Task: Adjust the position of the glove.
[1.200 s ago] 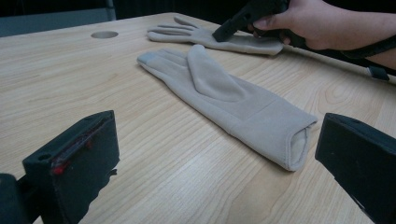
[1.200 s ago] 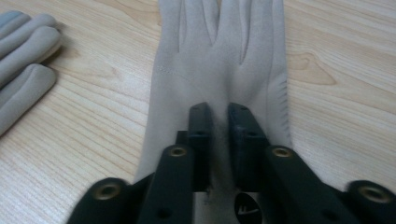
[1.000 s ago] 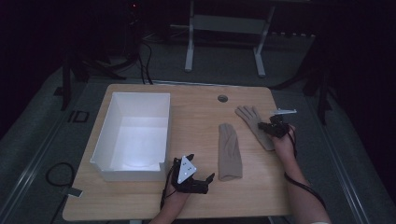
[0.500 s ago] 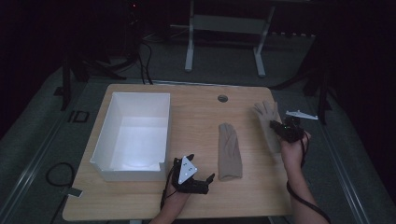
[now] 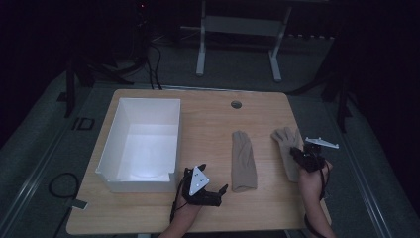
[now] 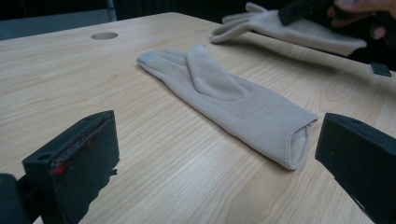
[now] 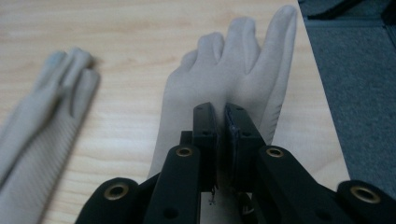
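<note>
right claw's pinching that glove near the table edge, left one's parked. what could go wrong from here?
1. The right claw is shut on a thin fold of the right glove; the fabric could slip out if lifted fast.
2. That glove lies by the table's right edge, so a dropped or dragged glove may go over onto the floor.
3. The left claw sits open close to the other glove's cuff; a stray move could shove it.

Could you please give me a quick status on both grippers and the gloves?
Left gripper open, idle. Right gripper shut on right glove. Other glove flat on table. Nothing in the way.
</note>
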Motion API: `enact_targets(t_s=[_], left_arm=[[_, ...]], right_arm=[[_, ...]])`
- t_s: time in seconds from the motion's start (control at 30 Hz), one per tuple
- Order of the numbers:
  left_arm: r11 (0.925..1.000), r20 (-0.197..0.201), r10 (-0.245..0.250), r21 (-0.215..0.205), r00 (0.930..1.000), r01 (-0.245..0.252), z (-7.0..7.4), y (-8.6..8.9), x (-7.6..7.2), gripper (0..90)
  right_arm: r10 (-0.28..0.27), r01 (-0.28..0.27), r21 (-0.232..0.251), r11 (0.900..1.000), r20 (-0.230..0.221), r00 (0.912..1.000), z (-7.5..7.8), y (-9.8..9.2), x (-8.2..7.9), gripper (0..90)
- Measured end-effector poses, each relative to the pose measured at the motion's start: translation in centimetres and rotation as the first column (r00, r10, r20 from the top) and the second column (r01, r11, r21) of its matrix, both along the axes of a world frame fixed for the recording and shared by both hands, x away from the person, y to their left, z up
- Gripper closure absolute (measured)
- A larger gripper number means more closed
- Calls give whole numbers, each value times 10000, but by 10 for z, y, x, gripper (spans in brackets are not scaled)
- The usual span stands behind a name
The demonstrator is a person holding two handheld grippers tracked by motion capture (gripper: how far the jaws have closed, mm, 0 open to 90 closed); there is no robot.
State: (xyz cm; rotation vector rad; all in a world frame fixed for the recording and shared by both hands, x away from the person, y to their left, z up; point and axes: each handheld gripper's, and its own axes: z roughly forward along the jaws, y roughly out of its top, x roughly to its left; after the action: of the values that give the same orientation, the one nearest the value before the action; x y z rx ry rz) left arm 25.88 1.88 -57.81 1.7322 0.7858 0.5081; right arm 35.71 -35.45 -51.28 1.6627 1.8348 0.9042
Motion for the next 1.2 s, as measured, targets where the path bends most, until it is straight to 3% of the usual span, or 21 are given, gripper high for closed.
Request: enact_targets(t_s=[0.17, 0.4, 0.43, 0.63, 0.8, 0.9, 0.93, 1.0, 1.07, 1.17, 1.2], left_arm=[[10000, -5, 0, -17, 10000, 0, 0, 0, 0, 1], [10000, 6, -57, 12, 10000, 57, 0, 0, 0, 1], [10000, 7, -64, 25, 10000, 64, 0, 0, 0, 1], [10000, 10, -69, 13, 10000, 69, 0, 0, 0, 1], [10000, 4, -58, -20, 10000, 58, 0, 0, 0, 1], [10000, -3, -49, -29, 10000, 49, 0, 0, 0, 1], [10000, -3, -48, -26, 10000, 48, 0, 0, 0, 1], [10000, -4, -44, -16, 10000, 44, 0, 0, 0, 1], [10000, -17, -36, -25, 10000, 36, 0, 0, 0, 1], [10000, -17, -34, -22, 10000, 34, 0, 0, 0, 1], [10000, -24, -34, -21, 10000, 34, 0, 0, 0, 1]], right_arm=[[-119, 116, -118, 9999, -247, 9996, -13, -3, 1, 829], [111, -153, -463, 9988, -903, 9959, -35, -3, 6, 778], [129, -169, -484, 9987, -827, 9965, -37, -2, 6, 774], [415, -472, -736, 9962, -773, 9961, -32, -2, 5, 667], [1102, -1112, -912, 9896, -160, 9938, -13, -14, 3, 581], [2082, -2054, -982, 9737, 191, 9779, 1, -24, 4, 562], [2489, -2454, -981, 9644, 246, 9682, 5, -28, 4, 563], [3165, -3095, -1238, 9428, 405, 9477, 10, -32, 5, 568], [3858, -3764, -1547, 9134, 352, 9219, 12, -34, 7, 573], [4346, -4260, -1735, 8879, 130, 9005, 5, -33, 10, 567], [4334, -4246, -1833, 8866, 92, 9011, 0, -31, 12, 560]])
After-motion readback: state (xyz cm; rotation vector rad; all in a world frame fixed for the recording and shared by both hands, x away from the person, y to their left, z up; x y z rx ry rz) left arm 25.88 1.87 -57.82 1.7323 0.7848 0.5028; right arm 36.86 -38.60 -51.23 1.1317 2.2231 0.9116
